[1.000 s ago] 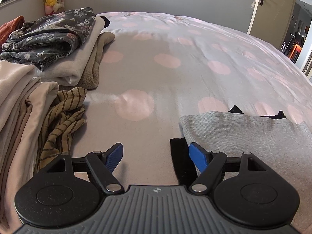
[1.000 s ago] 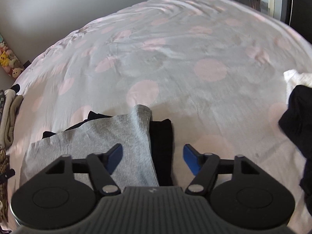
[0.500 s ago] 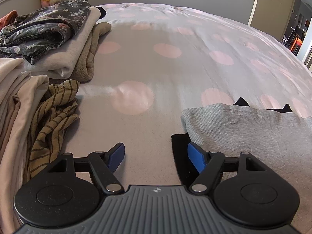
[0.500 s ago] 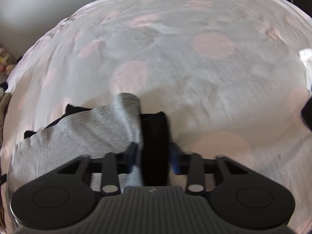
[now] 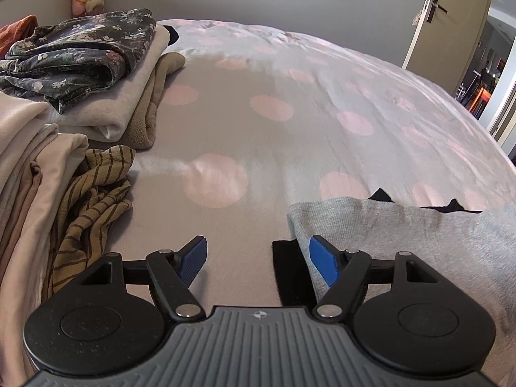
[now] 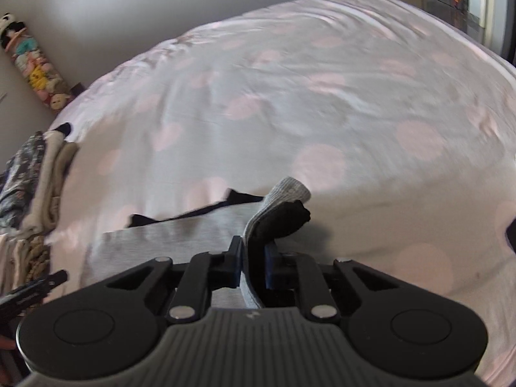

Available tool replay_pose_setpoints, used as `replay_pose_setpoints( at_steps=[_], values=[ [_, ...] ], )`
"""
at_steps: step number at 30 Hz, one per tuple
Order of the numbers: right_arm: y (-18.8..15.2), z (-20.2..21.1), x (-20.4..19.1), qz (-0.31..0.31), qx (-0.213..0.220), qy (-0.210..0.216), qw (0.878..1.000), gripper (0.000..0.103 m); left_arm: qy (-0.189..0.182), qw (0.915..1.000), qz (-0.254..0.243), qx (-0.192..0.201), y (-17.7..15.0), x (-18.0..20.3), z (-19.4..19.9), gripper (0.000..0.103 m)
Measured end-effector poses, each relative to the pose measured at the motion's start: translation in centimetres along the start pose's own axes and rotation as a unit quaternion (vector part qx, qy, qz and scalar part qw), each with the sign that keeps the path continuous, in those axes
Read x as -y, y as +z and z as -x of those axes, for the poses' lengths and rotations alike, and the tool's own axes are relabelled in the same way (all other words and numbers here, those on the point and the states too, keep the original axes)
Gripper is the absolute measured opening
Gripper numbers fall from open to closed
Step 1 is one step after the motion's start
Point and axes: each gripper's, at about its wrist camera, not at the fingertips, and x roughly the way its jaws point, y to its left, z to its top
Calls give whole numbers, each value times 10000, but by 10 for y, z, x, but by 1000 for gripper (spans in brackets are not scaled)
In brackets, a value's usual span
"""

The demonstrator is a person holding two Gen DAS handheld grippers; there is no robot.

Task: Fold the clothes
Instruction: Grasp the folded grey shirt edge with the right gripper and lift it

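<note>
A grey ribbed garment [image 5: 403, 235] with black fabric [image 5: 287, 267] under it lies on the spotted bed cover [image 5: 274, 113]. My left gripper [image 5: 258, 256] is open and empty, low over the garment's left edge; its right pad sits at the grey edge. My right gripper [image 6: 253, 264] is shut on the garment's right edge [image 6: 283, 206], grey and black layers together, and holds that corner lifted off the bed. The rest of the grey garment [image 6: 167, 242] lies flat to its left.
Folded clothes are stacked at the left: a floral piece [image 5: 80, 51] on beige ones [image 5: 129, 109], cream pieces [image 5: 25, 167], and a loose olive striped garment [image 5: 93, 200]. A door [image 5: 451, 22] stands open at the far right. Plush toys [image 6: 35, 64] hang on the wall.
My right gripper closed on the garment's right edge and has lifted it off the bed. My left gripper stayed open and barely shifted by the left edge.
</note>
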Motion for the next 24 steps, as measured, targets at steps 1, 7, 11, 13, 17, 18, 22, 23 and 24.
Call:
replay_pose_setpoints(
  at_steps=[1,7,11,13,17,18,22,23,24],
  values=[
    [1,3,-10,37,18,76,10000,15,-51,10000,51,5,0,-2,1,70],
    [2,9,-85,316,35,578,9978,15,-299,9988,391,32,3,-14,7,64],
    [-4,-8,-133,533,-49,806,9953,14,-439,9978,463,-173,3,-19,5,47],
    [-9,-21,-154,599,-128,885,9942,14,-434,9976,472,-250,3,-21,3,46],
    [-25,-55,-190,742,-337,904,9926,14,-393,9976,510,-269,2,-25,2,45],
    [-29,-63,-197,797,-401,883,9921,14,-379,9975,533,-284,3,-26,1,45],
    [-40,-91,-212,855,-635,868,9905,14,-333,9972,571,-358,2,-29,-2,45],
    [-42,-98,-215,873,-715,883,9897,14,-317,9971,572,-380,2,-30,-3,45],
    [-45,-104,-217,892,-791,895,9888,14,-301,9971,572,-402,2,-30,-4,43]
  ],
)
